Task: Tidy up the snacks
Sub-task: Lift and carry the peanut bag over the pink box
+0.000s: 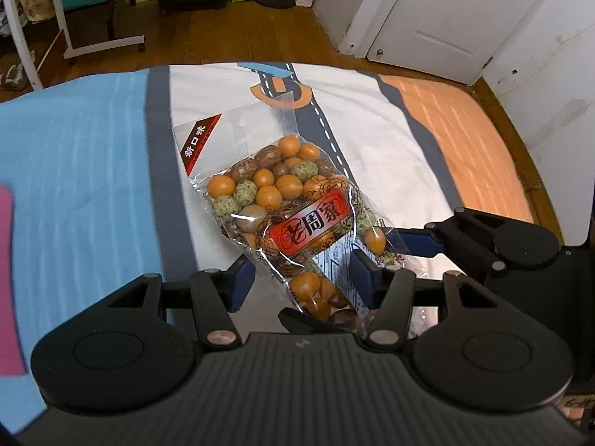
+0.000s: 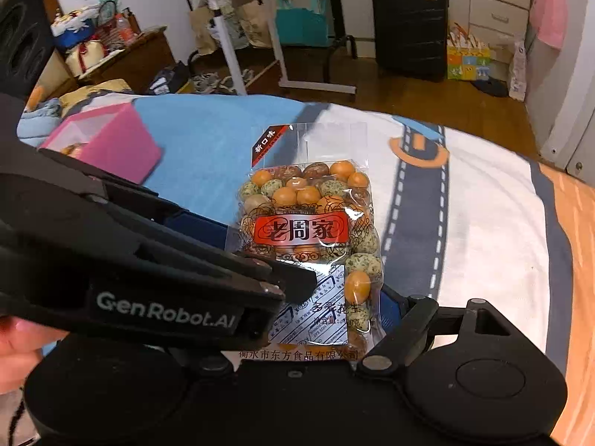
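Observation:
A clear bag of coated peanuts [image 1: 293, 204] with a red label is held above the bed; it also shows in the right wrist view [image 2: 312, 230]. My left gripper [image 1: 303, 280] has its blue pads on either side of the bag's lower part, closed on it. My right gripper [image 2: 316, 297] is shut on the bag's bottom end; its black body shows in the left wrist view [image 1: 494, 241], to the right of the bag. In the right wrist view the left gripper's black arm [image 2: 148, 260] crosses in from the left and hides my right gripper's left finger.
A pink box [image 2: 108, 141] stands on the blue part of the bed sheet [image 2: 208, 141], to the left. The sheet has a road print [image 1: 319, 119] and an orange part [image 1: 465, 141] at right. Wooden floor, a white rolling table [image 2: 260, 37] and a black suitcase [image 2: 409, 26] lie beyond.

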Demonstrator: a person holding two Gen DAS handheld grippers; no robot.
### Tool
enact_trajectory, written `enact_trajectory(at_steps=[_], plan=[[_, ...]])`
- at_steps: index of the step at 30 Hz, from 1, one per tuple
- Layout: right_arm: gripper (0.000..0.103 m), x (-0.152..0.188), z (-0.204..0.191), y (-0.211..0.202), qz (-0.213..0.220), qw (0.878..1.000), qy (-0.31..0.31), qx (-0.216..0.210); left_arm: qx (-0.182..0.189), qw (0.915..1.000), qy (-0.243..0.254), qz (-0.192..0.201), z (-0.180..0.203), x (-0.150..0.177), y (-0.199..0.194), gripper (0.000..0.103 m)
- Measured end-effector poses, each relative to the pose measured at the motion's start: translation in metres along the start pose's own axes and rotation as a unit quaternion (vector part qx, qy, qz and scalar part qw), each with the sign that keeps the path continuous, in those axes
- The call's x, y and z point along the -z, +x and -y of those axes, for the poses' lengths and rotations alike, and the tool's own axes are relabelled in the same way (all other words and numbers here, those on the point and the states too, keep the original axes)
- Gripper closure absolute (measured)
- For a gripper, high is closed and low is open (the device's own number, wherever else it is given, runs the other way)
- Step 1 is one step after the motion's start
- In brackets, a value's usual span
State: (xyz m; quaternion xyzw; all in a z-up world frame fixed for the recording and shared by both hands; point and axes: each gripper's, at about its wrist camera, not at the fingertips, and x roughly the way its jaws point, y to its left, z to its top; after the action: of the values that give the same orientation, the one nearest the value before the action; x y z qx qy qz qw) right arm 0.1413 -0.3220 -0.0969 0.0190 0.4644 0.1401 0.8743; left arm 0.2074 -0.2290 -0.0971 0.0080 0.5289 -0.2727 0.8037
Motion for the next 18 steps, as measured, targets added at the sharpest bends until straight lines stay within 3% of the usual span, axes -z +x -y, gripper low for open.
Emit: enact_trajectory(at_steps=[9, 18], plan=[[0.017, -0.008, -0.059, -0.054, 0.022, 0.999, -0.043, -0.020, -0.007, 0.9998, -0.001, 0.019, -0.008, 0.027, -0.089, 0.049], [0.018, -0.024, -0.146, -0.070, 0.054, 0.995, -0.076, -0.023, -0.015, 0.9968, -0.025, 0.075, -0.056, 0.065, -0.169, 0.044]])
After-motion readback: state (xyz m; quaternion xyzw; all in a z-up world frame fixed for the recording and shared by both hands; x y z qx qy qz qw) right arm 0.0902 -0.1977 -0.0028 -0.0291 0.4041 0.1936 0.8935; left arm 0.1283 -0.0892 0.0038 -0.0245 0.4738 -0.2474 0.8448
